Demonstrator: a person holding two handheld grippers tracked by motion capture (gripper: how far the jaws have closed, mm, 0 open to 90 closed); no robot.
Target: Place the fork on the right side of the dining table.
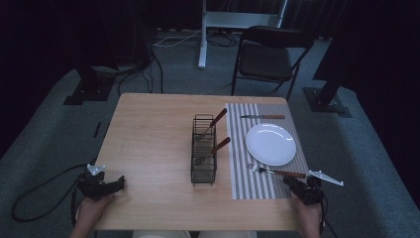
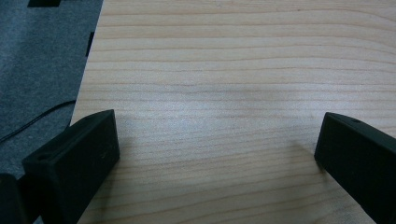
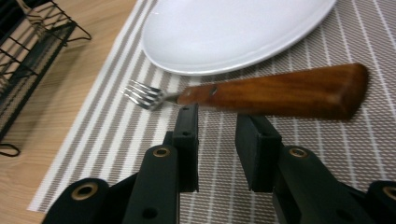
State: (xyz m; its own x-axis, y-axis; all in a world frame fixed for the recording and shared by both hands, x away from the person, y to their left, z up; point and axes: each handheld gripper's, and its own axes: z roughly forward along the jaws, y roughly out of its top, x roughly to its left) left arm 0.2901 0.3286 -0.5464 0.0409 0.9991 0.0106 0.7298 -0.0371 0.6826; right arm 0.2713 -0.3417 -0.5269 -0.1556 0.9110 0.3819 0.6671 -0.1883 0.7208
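High view: wooden-handled fork [image 1: 277, 171] flat on striped placemat [image 1: 257, 186] just below white plate [image 1: 271, 144], right gripper [image 1: 293, 182] nearest. Left gripper view: left gripper [image 2: 217, 154] spread wide, nothing between. Right gripper view: narrowly parted, pinching nothing, fork lying crosswise just beyond the tips.

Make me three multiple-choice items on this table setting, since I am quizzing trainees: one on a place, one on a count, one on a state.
1. Where does the knife lie?
A. On the mat beyond the plate
B. In the rack
C. On the plate

2. How many utensils stand in the rack?
A. None
B. Two
C. Four

3. How is the right gripper?
A. Clamped on the plate
B. Slightly open, holding nothing
C. Clamped on the knife

Answers:
1 A: the knife lies on the striped mat, on the plate's far side.
2 B: two wooden handles rise from the rack.
3 B: a gap shows between its jaws, with the fork lying just past them.
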